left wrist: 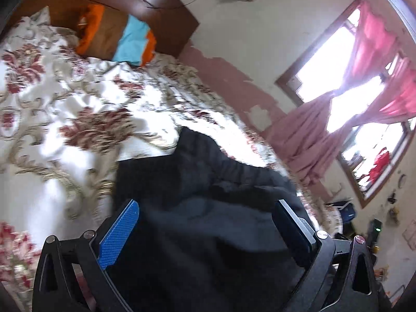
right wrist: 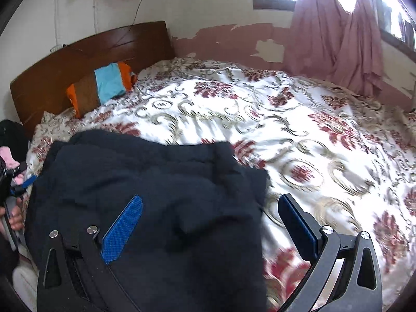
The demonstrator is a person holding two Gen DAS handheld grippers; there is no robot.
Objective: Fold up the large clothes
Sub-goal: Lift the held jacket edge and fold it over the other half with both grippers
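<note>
A large dark navy garment (right wrist: 145,182) lies bunched on the near left part of the bed; it also fills the lower middle of the left wrist view (left wrist: 202,208). My left gripper (left wrist: 208,208) is open, its blue-padded fingers spread wide over the cloth. My right gripper (right wrist: 210,202) is open too, above the garment's right edge: the left finger is over the cloth, the right finger over the bedspread. The left gripper and the hand holding it show at the left edge of the right wrist view (right wrist: 13,184).
The bed has a white bedspread with red flowers (right wrist: 286,130) and a brown wooden headboard (right wrist: 78,57). An orange, brown and blue pillow (right wrist: 104,85) leans on it. Pink curtains (right wrist: 338,33) hang by the windows at the far wall.
</note>
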